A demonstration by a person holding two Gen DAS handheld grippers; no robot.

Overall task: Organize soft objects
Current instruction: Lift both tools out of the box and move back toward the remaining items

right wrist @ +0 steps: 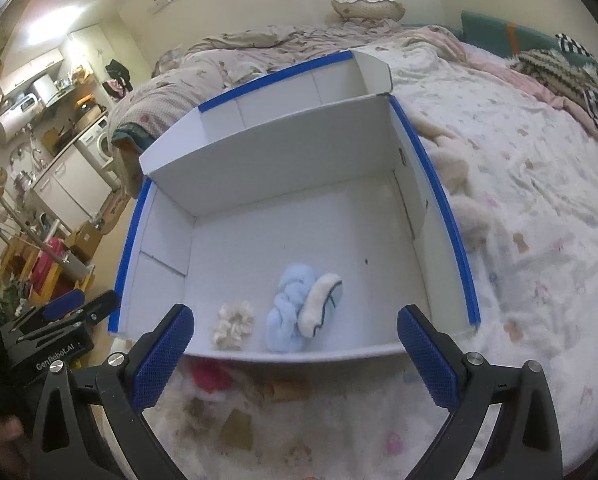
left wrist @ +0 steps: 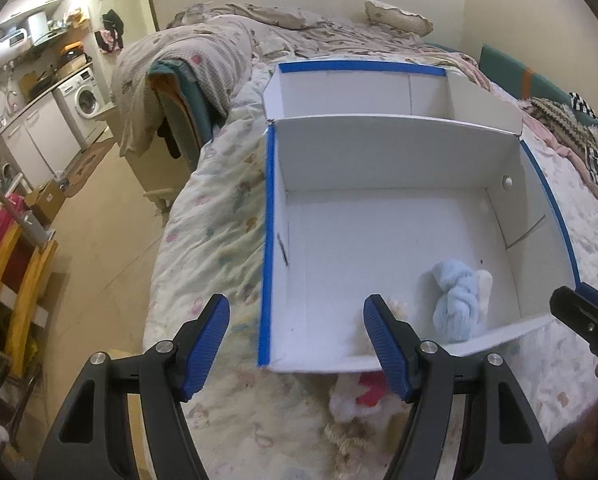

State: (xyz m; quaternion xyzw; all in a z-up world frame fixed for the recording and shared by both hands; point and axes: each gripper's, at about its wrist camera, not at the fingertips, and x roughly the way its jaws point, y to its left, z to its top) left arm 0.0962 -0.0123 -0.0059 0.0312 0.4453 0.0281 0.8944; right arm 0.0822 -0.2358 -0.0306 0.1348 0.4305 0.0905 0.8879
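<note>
A white cardboard box (left wrist: 395,152) with blue-taped edges lies open on the bed; it also shows in the right wrist view (right wrist: 275,152). Inside its near compartment lie a light blue knotted cloth (left wrist: 455,304) (right wrist: 289,312), a white fuzzy piece with dark trim (right wrist: 319,308) and a cream scrunchie (right wrist: 233,324). A red and white soft toy (left wrist: 359,396) (right wrist: 209,376) lies on the bedspread just in front of the box. My left gripper (left wrist: 297,344) is open and empty above the box's near left corner. My right gripper (right wrist: 295,356) is open and empty above the box's near wall.
A cream fluffy item (right wrist: 455,176) lies right of the box on the bedspread. Rumpled quilts and a pillow (left wrist: 399,18) lie at the back, striped knitwear (right wrist: 567,68) at the far right. The floor, a washing machine (left wrist: 85,100) and yellow racks (left wrist: 23,280) are to the left.
</note>
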